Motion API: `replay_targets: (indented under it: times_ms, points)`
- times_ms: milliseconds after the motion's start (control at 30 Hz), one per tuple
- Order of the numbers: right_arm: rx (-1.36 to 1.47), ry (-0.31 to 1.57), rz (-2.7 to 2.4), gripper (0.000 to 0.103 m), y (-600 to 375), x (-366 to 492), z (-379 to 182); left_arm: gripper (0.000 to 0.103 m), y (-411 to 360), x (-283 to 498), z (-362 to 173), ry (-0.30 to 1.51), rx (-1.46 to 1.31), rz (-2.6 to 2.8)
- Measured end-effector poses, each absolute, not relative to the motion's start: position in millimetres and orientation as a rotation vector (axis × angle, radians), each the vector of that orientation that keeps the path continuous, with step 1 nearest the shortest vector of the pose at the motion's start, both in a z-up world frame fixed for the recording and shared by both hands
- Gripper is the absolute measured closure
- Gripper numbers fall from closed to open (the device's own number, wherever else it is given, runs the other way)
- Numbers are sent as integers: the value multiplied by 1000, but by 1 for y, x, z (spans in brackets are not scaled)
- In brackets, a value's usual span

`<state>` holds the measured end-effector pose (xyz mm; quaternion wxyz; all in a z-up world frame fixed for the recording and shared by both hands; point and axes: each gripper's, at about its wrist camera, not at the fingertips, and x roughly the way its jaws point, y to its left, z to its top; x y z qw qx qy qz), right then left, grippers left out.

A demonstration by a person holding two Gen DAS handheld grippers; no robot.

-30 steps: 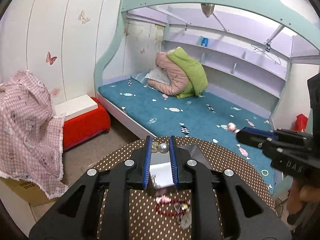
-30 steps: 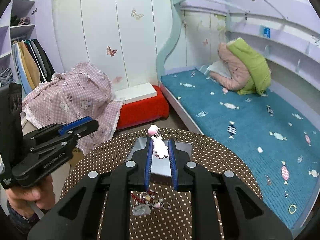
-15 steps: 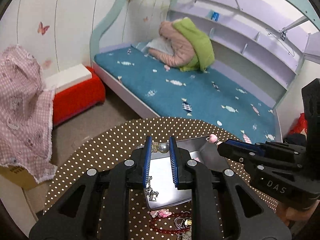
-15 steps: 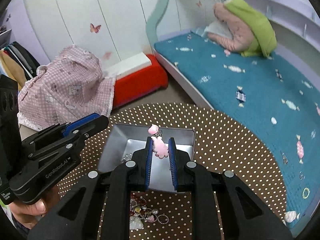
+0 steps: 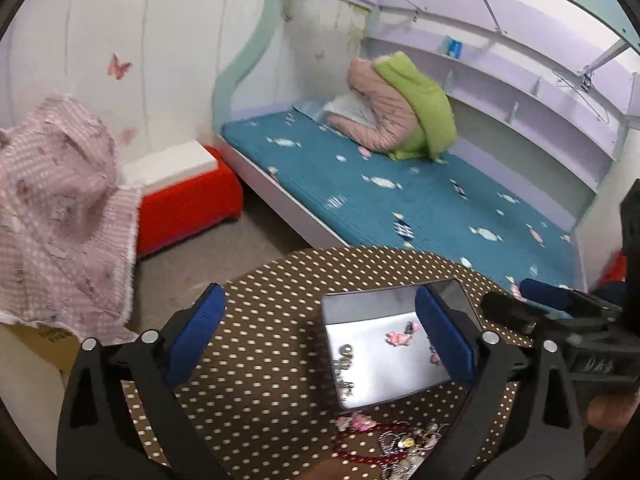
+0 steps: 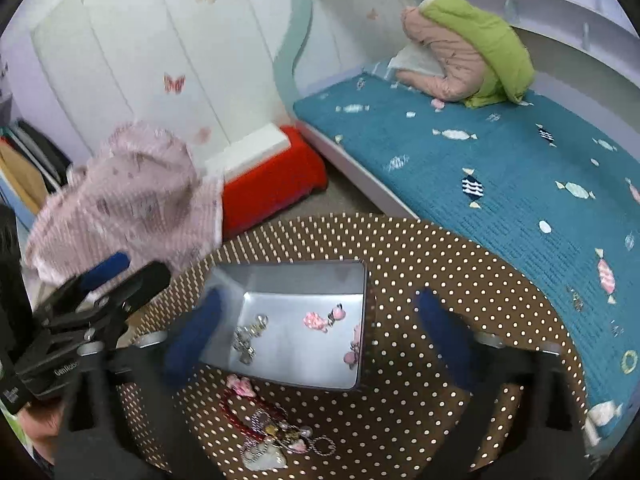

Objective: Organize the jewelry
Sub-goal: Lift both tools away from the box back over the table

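Trinkets (image 6: 276,436) heaped below my right gripper (image 6: 316,336) look light, tangly, slippery; I'd pinch a chain loop. Both my grippers' jaws are opening, nothing between them, left gripper (image 5: 320,332) over the tin (image 6: 280,280)

Place: a child's bedroom in a home
Signs: built-in bed (image 5: 400,200) with candy-print teal mattress, butterfly stickers (image 6: 174,82) on white wall panels, lilac shelves (image 5: 520,80), folded quilts (image 6: 468,52)

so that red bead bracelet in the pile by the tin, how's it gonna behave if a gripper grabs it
The red bead bracelet will probably drape limp, since it lies as a slack loop. It seems tangled with the silver chains, so they may lift along. The round beads could slip between flat pads.
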<state>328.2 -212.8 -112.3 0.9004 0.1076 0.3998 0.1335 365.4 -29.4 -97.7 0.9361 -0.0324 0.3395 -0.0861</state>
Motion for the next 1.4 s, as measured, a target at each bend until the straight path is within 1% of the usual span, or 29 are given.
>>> replay_targets:
  times_ms: [367,600,800,1267,1400]
  points:
    - [183,683,242,7,-215,284,-69,5,-24,292,-55,513,-8,-112]
    - [145,570,209,7,-212,243,-36,5,-19,253,-28,436,-7,-100]
    - [88,481,159,7,-209,202,-19,5,-6,217,-12,378,-24,-100]
    - [17,335,74,7,-202,117,-8,5,4,149,-13,323,-59,-105]
    - [28,318,74,7,-202,98,-10,5,7,133,-15,315,-48,-98]
